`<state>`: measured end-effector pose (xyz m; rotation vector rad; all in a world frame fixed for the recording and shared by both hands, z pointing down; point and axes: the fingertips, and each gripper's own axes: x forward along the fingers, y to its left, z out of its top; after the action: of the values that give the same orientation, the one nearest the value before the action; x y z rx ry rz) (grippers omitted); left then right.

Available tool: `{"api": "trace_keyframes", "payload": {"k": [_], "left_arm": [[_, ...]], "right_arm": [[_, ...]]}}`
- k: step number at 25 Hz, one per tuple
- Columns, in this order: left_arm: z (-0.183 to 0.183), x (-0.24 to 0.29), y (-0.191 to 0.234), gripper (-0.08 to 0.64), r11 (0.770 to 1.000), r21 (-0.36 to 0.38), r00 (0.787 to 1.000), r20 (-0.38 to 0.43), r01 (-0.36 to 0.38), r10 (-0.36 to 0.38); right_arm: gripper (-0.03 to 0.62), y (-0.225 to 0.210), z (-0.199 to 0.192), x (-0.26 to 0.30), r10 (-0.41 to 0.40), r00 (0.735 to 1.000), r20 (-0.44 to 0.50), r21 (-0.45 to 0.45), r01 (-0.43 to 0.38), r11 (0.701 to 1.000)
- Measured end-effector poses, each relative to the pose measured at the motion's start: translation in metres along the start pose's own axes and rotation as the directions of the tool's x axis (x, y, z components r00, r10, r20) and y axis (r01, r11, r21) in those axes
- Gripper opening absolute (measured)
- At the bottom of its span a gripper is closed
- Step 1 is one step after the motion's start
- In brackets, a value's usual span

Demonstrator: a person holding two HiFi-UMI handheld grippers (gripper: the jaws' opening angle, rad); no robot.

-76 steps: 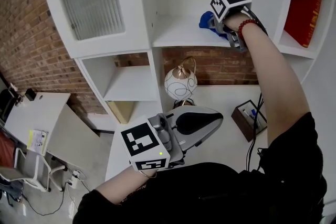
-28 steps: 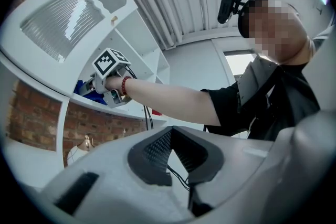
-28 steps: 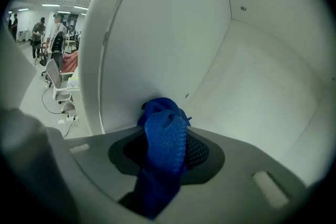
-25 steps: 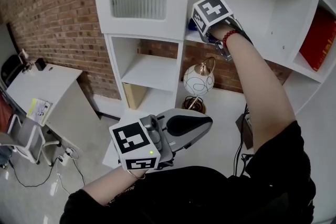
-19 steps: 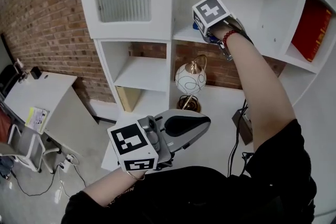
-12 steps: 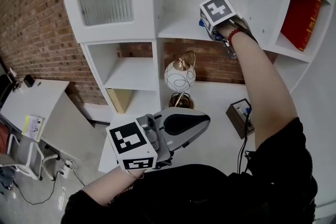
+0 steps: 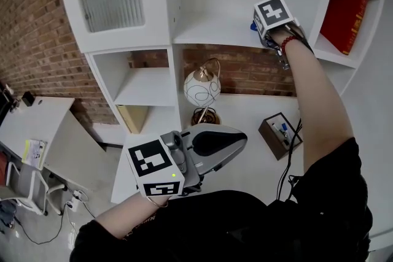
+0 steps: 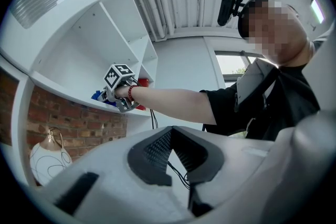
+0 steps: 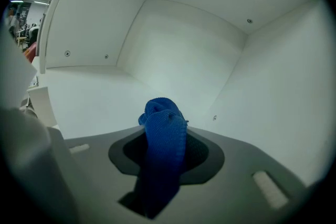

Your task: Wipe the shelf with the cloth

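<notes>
Right gripper view showed my right gripper (image 9: 166,161) pinching the blue cloth (image 9: 163,132), which was bunched between the jaws and poked out ahead of them as a rounded wad. The wad pointed into the open compartment, toward its back corner. I could not tell whether it was pressing on the shelf (image 9: 86,93) or riding just above it. The side wall stood close on my right, while the bare board ran away to my left and to the back, so I judged the next stroke should go leftward. In the head view my left gripper (image 7: 210,145) hung low by my waist, well apart from the shelf, with its jaw tips met on nothing.
</notes>
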<state>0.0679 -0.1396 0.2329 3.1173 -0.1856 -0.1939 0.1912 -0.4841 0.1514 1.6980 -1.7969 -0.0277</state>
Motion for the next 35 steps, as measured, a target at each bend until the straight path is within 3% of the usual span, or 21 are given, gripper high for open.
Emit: {"api": "trace_keyframes", "payload": {"k": [11,14,16,18,20,22,24,26,28,31,35], "left_arm": [[0.0,0.006,-0.002,-0.002,0.999,-0.009,0.999,0.009,0.035,-0.035],[-0.002,0.004,-0.002,-0.002,0.999,-0.012,0.999,0.011,0.036,-0.036],[-0.002,0.001,0.0,-0.002,1.0,-0.015,1.0,0.015,0.026,-0.026],[-0.002,-0.001,0.003,-0.002,1.0,-0.022,1.0,0.021,0.015,-0.015],[-0.002,-0.003,0.003,-0.002,1.0,-0.029,1.0,0.021,0.012,-0.011],[-0.004,-0.004,0.003,-0.002,1.0,-0.028,1.0,0.014,0.008,-0.007],[-0.005,-0.009,0.005,-0.002,1.0,-0.023,1.0,0.008,-0.011,0.011],[-0.005,-0.018,0.01,-0.002,0.999,-0.023,0.999,0.01,-0.047,0.047],[-0.004,-0.03,0.017,-0.002,0.995,-0.031,0.996,0.02,-0.09,0.091],[-0.001,-0.044,0.023,-0.002,0.989,-0.036,0.989,0.033,-0.144,0.146],[-0.001,-0.051,0.024,-0.002,0.985,-0.034,0.985,0.038,-0.167,0.168]], "right_arm": [[0.138,-0.036,-0.019,-0.003,-0.106,0.994,-0.033,0.039,0.107,0.993],[0.138,-0.041,-0.023,-0.003,-0.098,0.994,-0.057,0.054,0.101,0.993],[0.138,-0.035,-0.012,-0.005,-0.032,0.999,-0.025,0.077,0.033,0.997],[0.138,-0.011,0.019,-0.014,0.09,0.992,0.093,0.112,-0.1,0.989],[0.139,0.035,0.058,-0.031,0.246,0.943,0.223,0.095,-0.272,0.958],[0.141,0.095,0.092,-0.05,0.397,0.869,0.294,-0.007,-0.414,0.91],[0.141,0.149,0.113,-0.064,0.503,0.806,0.313,-0.111,-0.495,0.862],[0.141,0.188,0.122,-0.067,0.566,0.772,0.29,-0.167,-0.541,0.824],[0.141,0.21,0.124,-0.061,0.582,0.775,0.244,-0.193,-0.549,0.813],[0.14,0.222,0.117,-0.044,0.56,0.813,0.158,-0.202,-0.529,0.824],[0.138,0.227,0.109,-0.037,0.552,0.826,0.11,-0.238,-0.518,0.822]]}}
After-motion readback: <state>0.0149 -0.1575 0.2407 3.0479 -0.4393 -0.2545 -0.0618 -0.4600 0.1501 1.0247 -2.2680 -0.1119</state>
